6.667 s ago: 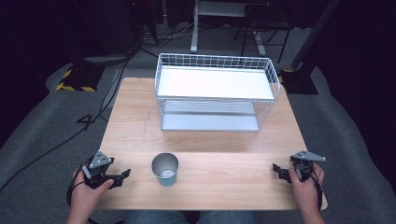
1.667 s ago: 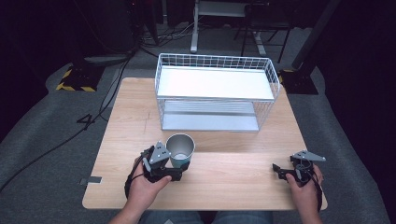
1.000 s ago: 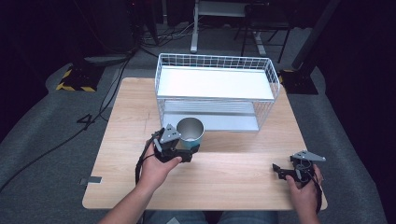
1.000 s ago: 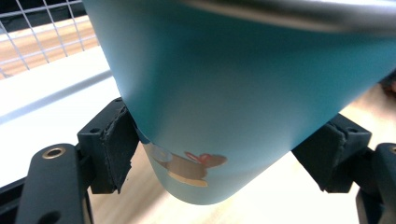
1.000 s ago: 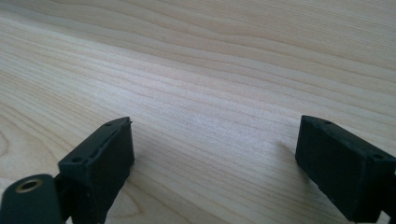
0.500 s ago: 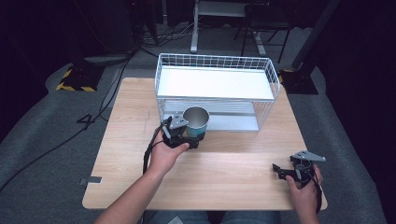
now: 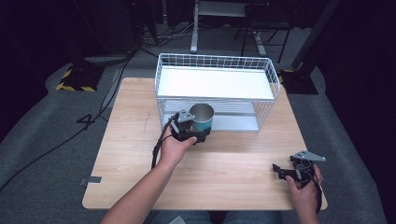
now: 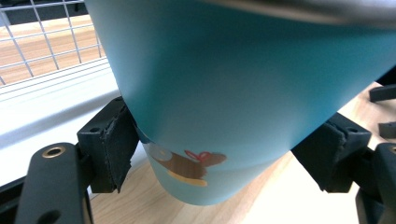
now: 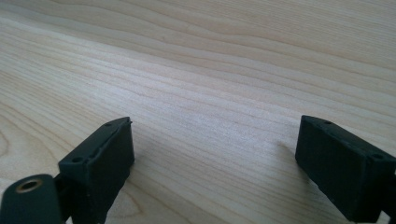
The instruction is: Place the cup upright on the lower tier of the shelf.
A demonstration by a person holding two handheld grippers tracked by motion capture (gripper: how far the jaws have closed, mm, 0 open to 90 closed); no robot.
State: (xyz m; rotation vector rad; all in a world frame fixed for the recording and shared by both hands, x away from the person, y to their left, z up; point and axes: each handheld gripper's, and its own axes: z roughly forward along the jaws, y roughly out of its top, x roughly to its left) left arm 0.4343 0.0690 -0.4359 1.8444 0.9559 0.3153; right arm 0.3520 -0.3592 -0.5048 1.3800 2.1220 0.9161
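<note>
The teal cup (image 7: 202, 119) hangs above the counter (image 7: 126, 140), right at the open front of the wire rack (image 7: 217, 63), beside its lower shelf. The left gripper (image 7: 189, 133) has its fingers (image 8: 109, 144) pinching the cup's lower wall. The right gripper (image 7: 292, 171) rests spread near the counter's front right edge.

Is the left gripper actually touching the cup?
Touching. In the left gripper view both black pads press against the teal cup on opposite sides, with no gap at either pad. The high view shows the left gripper at the cup.
</note>
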